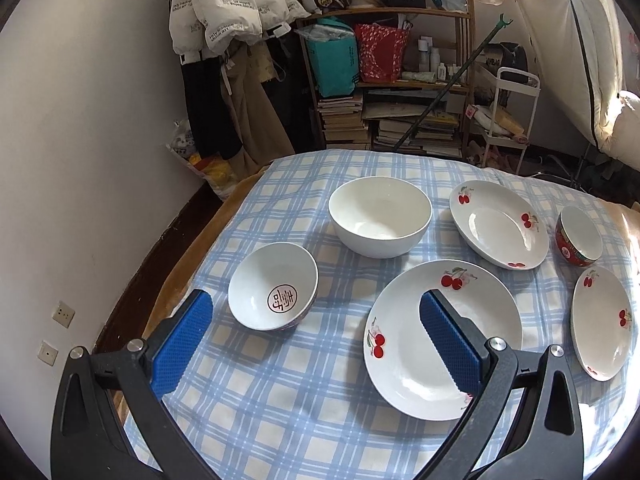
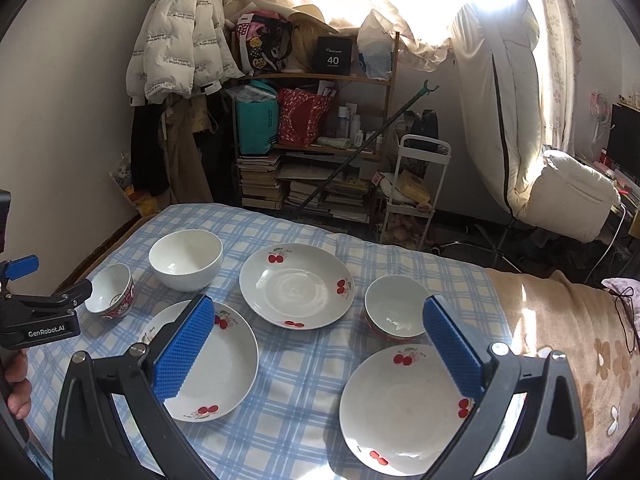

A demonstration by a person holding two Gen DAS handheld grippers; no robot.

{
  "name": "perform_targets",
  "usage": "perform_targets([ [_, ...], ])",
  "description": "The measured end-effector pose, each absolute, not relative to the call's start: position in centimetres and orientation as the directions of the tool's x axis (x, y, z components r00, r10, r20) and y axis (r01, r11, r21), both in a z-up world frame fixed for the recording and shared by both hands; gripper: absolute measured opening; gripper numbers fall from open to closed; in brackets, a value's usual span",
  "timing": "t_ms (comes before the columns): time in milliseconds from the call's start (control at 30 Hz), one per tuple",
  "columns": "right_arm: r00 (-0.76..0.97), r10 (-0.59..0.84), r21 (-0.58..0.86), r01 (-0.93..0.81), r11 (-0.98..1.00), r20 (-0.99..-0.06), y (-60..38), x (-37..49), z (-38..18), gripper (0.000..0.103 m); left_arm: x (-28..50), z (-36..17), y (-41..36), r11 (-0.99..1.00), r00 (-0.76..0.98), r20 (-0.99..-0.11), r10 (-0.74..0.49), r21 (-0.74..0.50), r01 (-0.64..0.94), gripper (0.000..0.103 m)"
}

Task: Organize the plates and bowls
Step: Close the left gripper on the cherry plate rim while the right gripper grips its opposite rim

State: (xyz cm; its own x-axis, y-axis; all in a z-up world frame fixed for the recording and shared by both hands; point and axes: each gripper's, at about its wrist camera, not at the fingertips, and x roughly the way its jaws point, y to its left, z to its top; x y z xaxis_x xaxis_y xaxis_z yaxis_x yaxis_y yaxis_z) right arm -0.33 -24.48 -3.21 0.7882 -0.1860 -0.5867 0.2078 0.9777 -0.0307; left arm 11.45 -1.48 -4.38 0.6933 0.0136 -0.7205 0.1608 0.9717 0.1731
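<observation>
Both grippers hover spread wide above a bench under a blue-and-white checked cloth (image 1: 280, 420), holding nothing.

In the left wrist view, the left gripper (image 1: 316, 336) has its blue pads (image 1: 182, 348) apart. A small bowl with a red seal mark inside (image 1: 273, 286) sits between them at about 11 o'clock from the gripper's midpoint. At 12 o'clock, farther off, stands a plain white bowl (image 1: 380, 216). A cherry-print plate (image 1: 444, 340) lies at 3 o'clock, partly behind the right pad. A second cherry plate (image 1: 498, 224) is at 1 o'clock, a red-sided bowl (image 1: 578, 236) at 2 o'clock, and a third cherry plate (image 1: 602, 324) lies near the right edge.

In the right wrist view, the right gripper (image 2: 318, 344) hangs over the cloth between two cherry plates, one at 9 o'clock (image 2: 224, 364) and one at 4 o'clock (image 2: 404, 408). The red-sided bowl (image 2: 396, 306) sits at 2 o'clock, just beside the nearer plate. The left gripper (image 2: 52, 300) shows at the left edge.
</observation>
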Motion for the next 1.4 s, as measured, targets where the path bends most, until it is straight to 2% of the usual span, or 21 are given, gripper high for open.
perform_targets([
  [333, 0.753, -0.139, -0.039, 0.149, 0.988, -0.644, -23.3, 3.2, -4.8, 0.103, 13.5, -6.1, -2.5, 0.971, 0.648, -0.762, 0.023, 0.172, 0.167, 0.102],
  [633, 0.708, -0.043, 0.046, 0.106, 0.993, -0.705, -22.2, 6.9, -7.1, 0.103, 15.3, -8.5, -3.0, 0.971, 0.561, -0.828, -0.001, 0.133, 0.197, 0.102],
  [767, 0.674, -0.025, 0.063, 0.106, 0.992, -0.739, -22.1, 8.4, -8.7, 0.103, 15.9, -10.5, -3.3, 0.967, 0.514, -0.857, 0.042, 0.165, 0.195, 0.102],
  [1067, 0.595, -0.033, 0.017, 0.078, 0.997, -0.803, -21.3, 10.1, -13.3, 0.101, 17.1, -14.2, -3.4, 0.968, 0.427, -0.903, 0.046, 0.146, 0.205, 0.102],
  [1400, 0.545, -0.024, 0.018, 0.071, 0.997, -0.838, -21.3, 11.7, -15.9, 0.101, 17.8, -16.5, -3.7, 0.970, 0.346, -0.937, 0.048, 0.126, 0.207, 0.102],
])
